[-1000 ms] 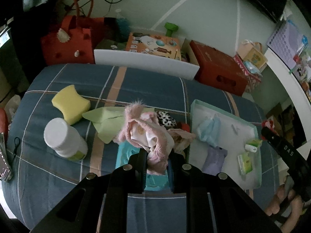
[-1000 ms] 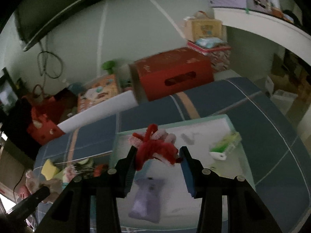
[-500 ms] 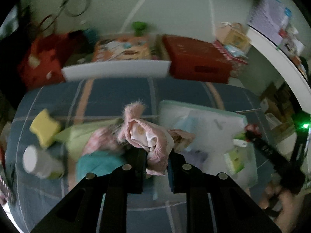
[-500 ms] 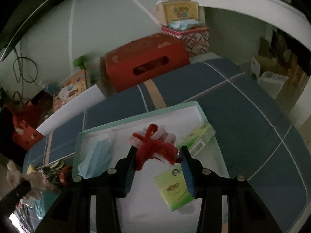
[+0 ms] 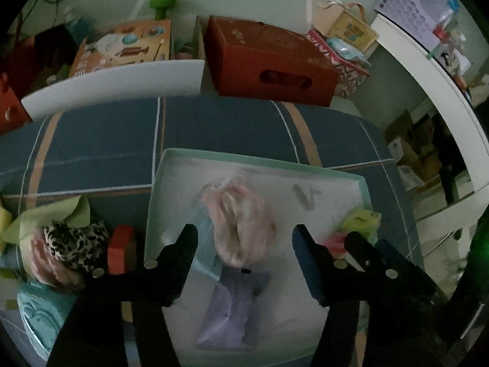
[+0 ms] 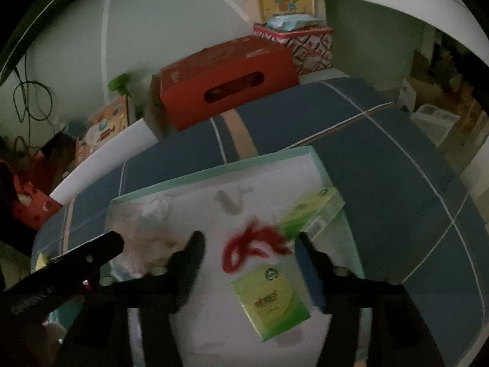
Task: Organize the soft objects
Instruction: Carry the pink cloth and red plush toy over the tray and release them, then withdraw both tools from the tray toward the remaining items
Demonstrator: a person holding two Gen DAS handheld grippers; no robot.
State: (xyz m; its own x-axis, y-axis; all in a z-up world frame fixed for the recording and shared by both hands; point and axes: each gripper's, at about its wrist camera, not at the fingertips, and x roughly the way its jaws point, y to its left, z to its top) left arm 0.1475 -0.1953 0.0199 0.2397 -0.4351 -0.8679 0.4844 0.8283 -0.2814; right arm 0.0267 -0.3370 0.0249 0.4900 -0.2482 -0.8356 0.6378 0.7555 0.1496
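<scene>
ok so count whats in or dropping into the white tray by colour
pink fluffy piece: 1
red fuzzy piece: 1
green packs: 2
purple pouch: 1
light blue piece: 1
total: 6

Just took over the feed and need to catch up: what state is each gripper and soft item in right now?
Left gripper: open, jaws just widened, nothing gripped.
Pink fluffy cloth: released, blurred, over the tray.
Right gripper: open, jaws just widened.
Red fuzzy item: released, blurred, over tray.
Purple pouch: lying flat in tray.
Leopard-print item: still outside tray.
</scene>
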